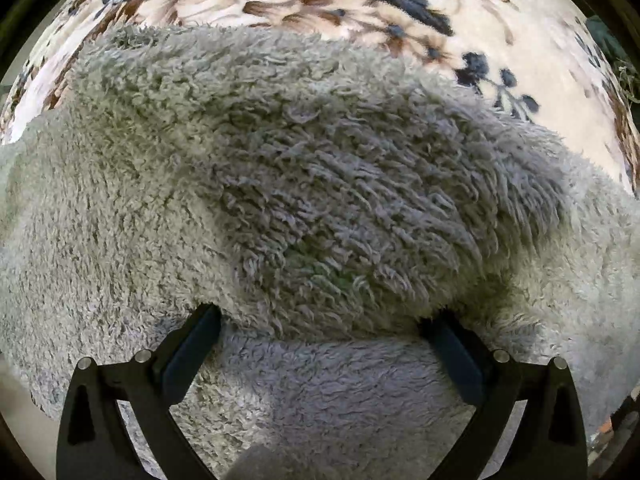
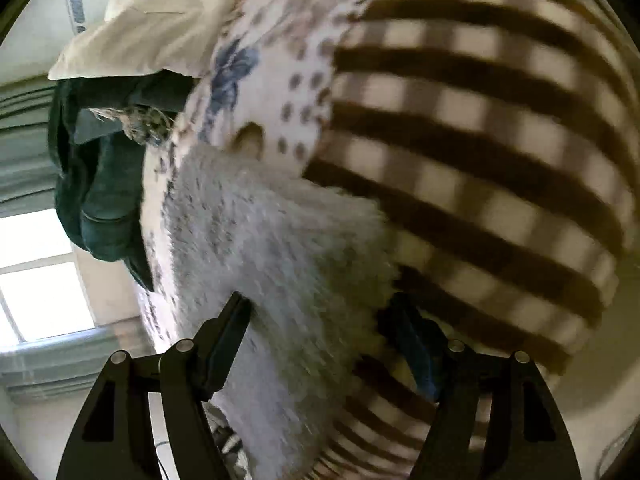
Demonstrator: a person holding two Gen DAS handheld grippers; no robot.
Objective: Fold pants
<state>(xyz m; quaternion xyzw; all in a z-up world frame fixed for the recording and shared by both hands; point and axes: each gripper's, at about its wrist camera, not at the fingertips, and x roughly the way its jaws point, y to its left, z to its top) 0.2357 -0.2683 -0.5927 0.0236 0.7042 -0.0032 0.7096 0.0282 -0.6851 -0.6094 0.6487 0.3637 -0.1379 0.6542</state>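
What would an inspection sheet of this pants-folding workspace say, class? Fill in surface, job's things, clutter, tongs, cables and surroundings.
Surface: floral blanket beneath the work; a brown checked blanket beside it in the right wrist view.
Job's things: grey fleecy pants, lying in a raised fold across the floral blanket.
Clutter: dark green garment and white pillow at the bed's far edge.
Tongs: left tongs wide open, straddling the fold; right tongs open, fleece between the fingers, picture blurred.
Cables: nothing seen for certain.
Surroundings: bright window with pale green curtain.
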